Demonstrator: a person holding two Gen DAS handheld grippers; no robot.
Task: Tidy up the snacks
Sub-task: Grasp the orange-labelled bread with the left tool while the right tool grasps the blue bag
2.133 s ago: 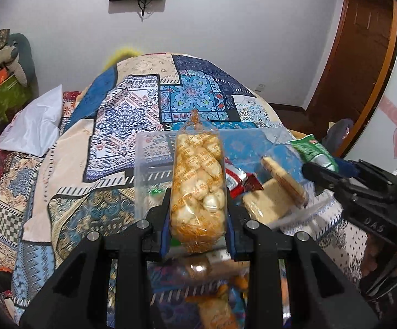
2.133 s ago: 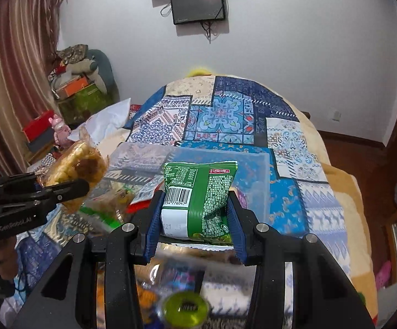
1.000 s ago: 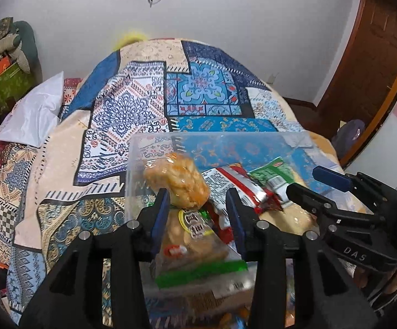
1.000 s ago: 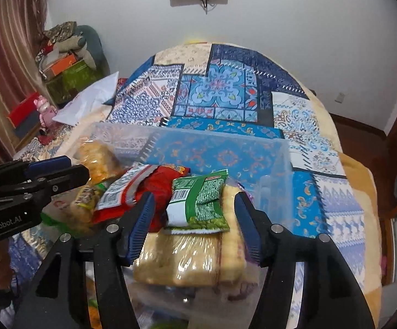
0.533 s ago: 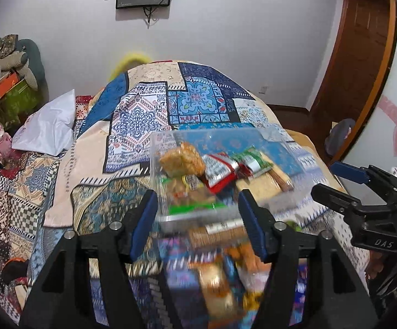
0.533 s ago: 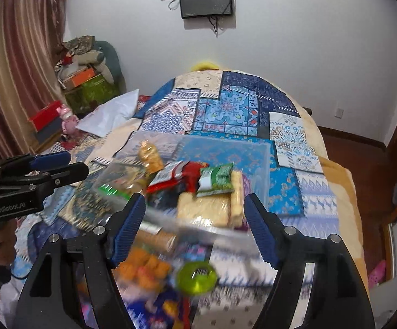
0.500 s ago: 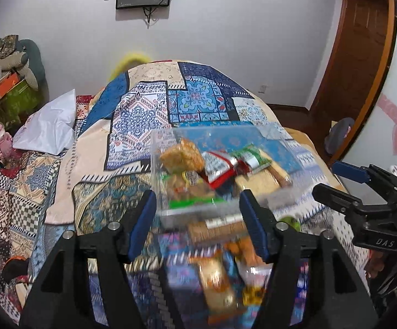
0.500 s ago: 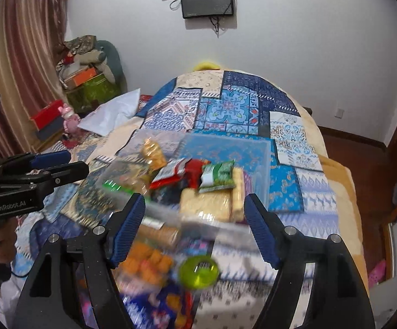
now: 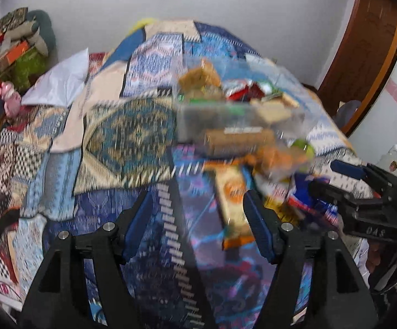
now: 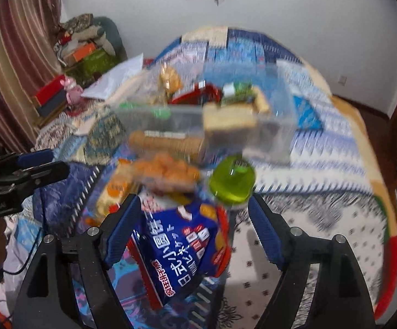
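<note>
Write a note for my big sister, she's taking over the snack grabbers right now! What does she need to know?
Left gripper: open, empty; jaws have just been opening.
Right gripper: open, jaws just been opening; blue snack bag lies between them, not gripped.
Clear bin on the bed already holds several snacks, including a green packet and a bag of puffs.
Left to put away, in front of the bin: blue bag, green jelly cup, orange packet, a cracker roll and more.

A patchwork bedspread (image 9: 132,126) covers the bed — white pillow (image 9: 58,85), pink toy (image 10: 72,91) alongside.
</note>
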